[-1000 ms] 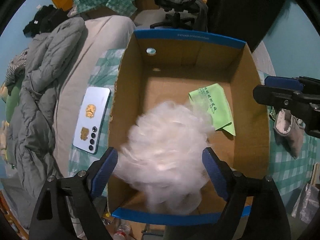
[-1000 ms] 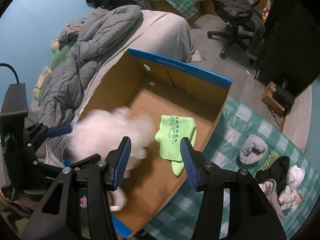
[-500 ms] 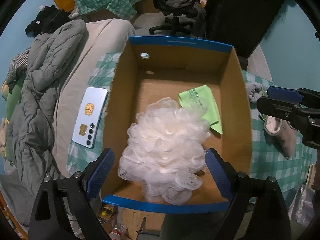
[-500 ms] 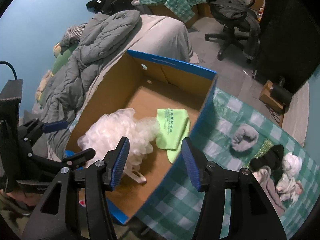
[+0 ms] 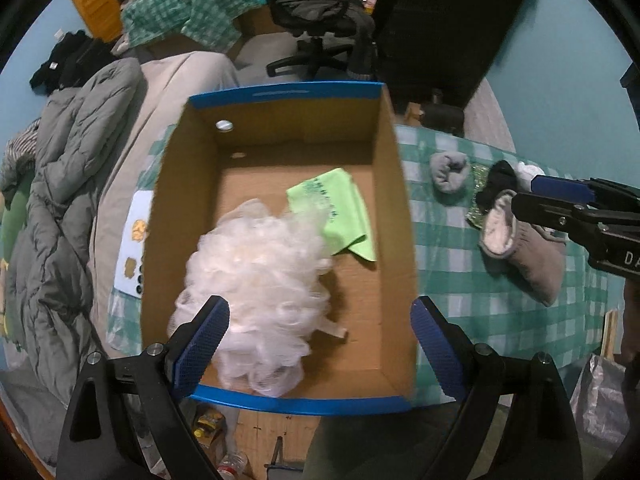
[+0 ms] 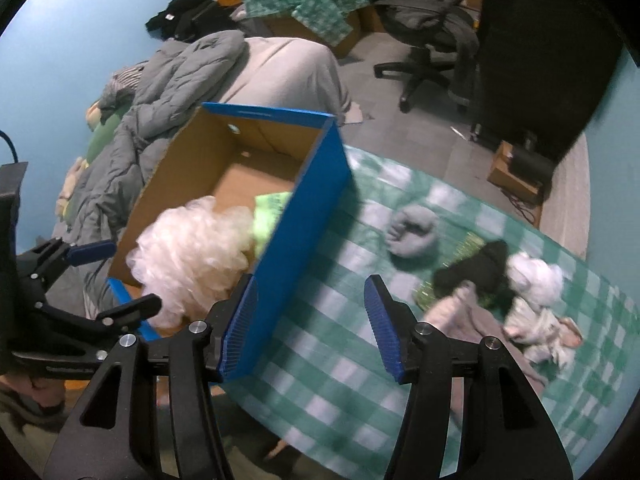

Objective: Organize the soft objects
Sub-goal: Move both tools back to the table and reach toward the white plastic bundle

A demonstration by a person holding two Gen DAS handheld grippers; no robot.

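White mesh pouf point(image 5: 256, 280) lies in the cardboard box point(image 5: 394, 208) (overlapping green cloth point(image 5: 340, 212)).

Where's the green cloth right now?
The green cloth lies flat on the cardboard box floor, toward its right wall in the left wrist view, partly under the white bath pouf.

In the left wrist view a cardboard box point(image 5: 392, 208) is sitting at the centre of the frame, with a bath pouf point(image 5: 256, 280) lying in its lower left part and a folded cloth point(image 5: 340, 212) lying just behind it toward the upper right. Right of the box, a rolled sock point(image 5: 448, 172) and a slipper point(image 5: 524, 248) are lying on the tabletop point(image 5: 448, 280), while a phone point(image 5: 134, 248) is lying left of the box.
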